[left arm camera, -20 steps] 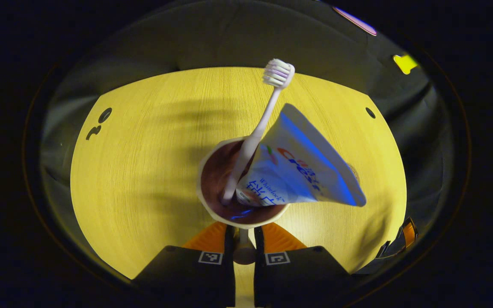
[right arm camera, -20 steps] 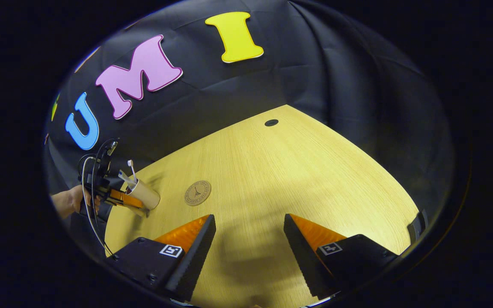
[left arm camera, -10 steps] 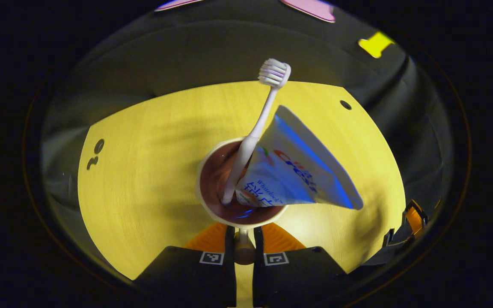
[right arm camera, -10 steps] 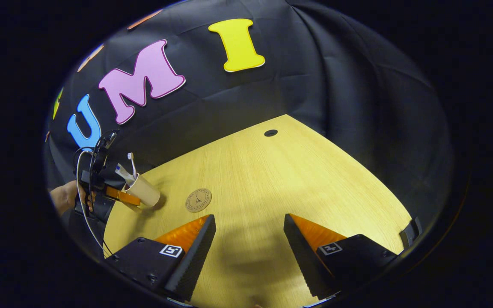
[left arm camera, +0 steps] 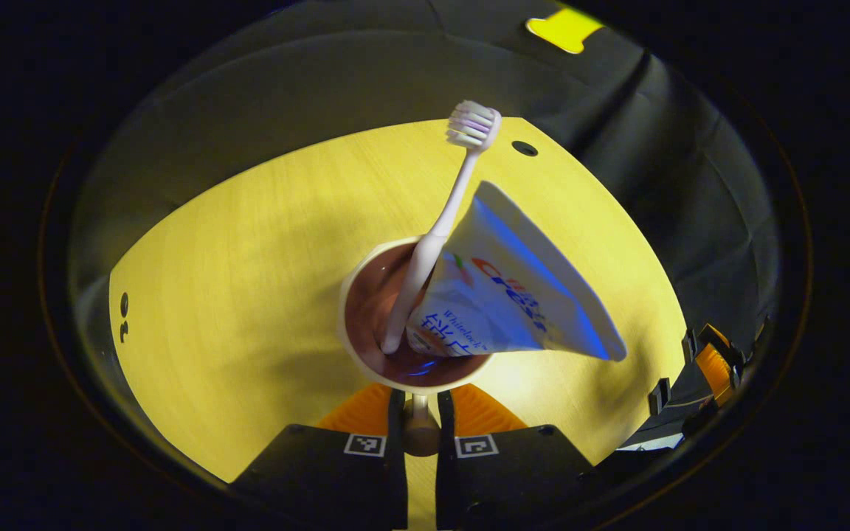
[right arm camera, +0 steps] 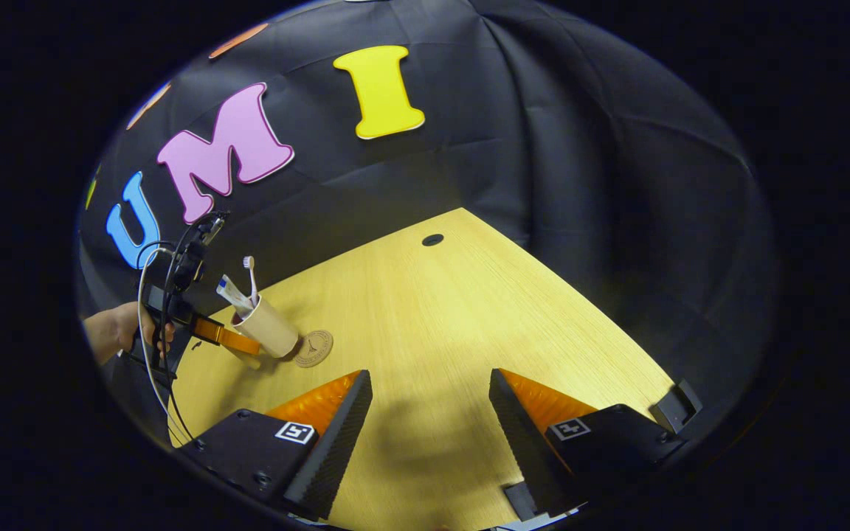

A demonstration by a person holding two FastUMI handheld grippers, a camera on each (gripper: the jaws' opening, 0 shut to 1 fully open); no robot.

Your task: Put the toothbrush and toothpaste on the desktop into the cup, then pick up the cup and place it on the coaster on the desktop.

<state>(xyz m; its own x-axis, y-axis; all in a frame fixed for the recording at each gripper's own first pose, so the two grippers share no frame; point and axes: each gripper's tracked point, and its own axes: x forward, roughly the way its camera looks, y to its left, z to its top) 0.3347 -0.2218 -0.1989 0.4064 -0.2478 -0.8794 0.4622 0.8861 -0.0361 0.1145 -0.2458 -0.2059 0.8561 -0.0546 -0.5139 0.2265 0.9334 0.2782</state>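
Observation:
In the left gripper view a cream cup (left arm camera: 352,346) with a dark inside sits just ahead of my left gripper (left arm camera: 420,414), which is shut on a narrow part at the cup's near side. A pale toothbrush (left arm camera: 462,173) and a white and blue toothpaste tube (left arm camera: 513,295) stand in the cup. In the right gripper view the cup (right arm camera: 268,335) hangs tilted in the left gripper (right arm camera: 229,341), right beside the round brown coaster (right arm camera: 313,348) and covering its left edge. My right gripper (right arm camera: 429,435) is open over bare wood with nothing between its fingers.
The wooden table (right arm camera: 454,317) has a cable hole (right arm camera: 432,240) near its far edge. A hand (right arm camera: 111,335) with trailing cables holds the left gripper. The right gripper (left arm camera: 713,361) shows at the right edge of the left gripper view. Black cloth walls surround the table.
The left gripper has carried the cup, with brush and tube inside, to the right up to the coaster's edge. The right gripper stays open and has turned slightly.

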